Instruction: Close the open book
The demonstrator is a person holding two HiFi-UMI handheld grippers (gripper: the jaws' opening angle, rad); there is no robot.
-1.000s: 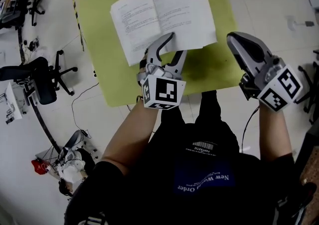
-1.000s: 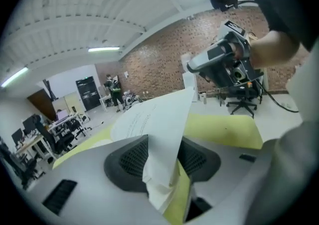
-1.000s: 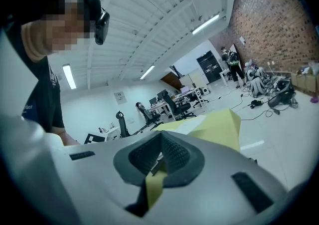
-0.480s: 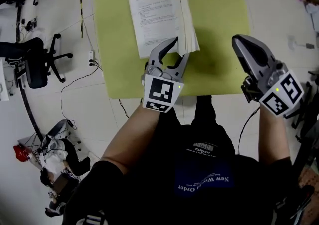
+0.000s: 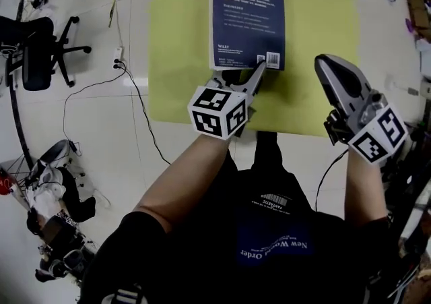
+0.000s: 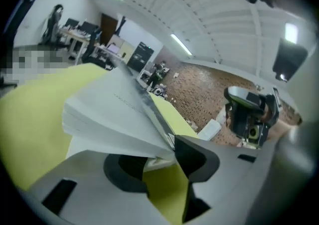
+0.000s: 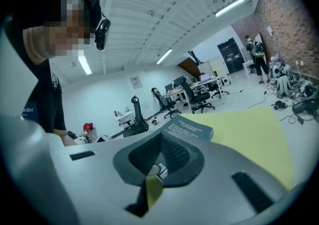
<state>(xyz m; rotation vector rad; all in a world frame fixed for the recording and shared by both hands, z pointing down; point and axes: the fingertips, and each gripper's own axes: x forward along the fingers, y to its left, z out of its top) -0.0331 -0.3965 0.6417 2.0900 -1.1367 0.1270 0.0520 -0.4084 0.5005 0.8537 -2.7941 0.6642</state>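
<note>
While bare yellow-green tabletop [image 5: 316, 94] lies open between the tools, the left gripper [image 5: 239, 75], rolled askew, its jaws just closing, pinches the near edge of the closed dark-blue paperback book [image 5: 248, 13]. The right gripper [image 5: 328, 67] hovers alongside, pressed together.

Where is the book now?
Head view, top centre: the book lies cover up on the green table. The left hand-held gripper, whose jaws have just been closing, grips its near corner.
</note>
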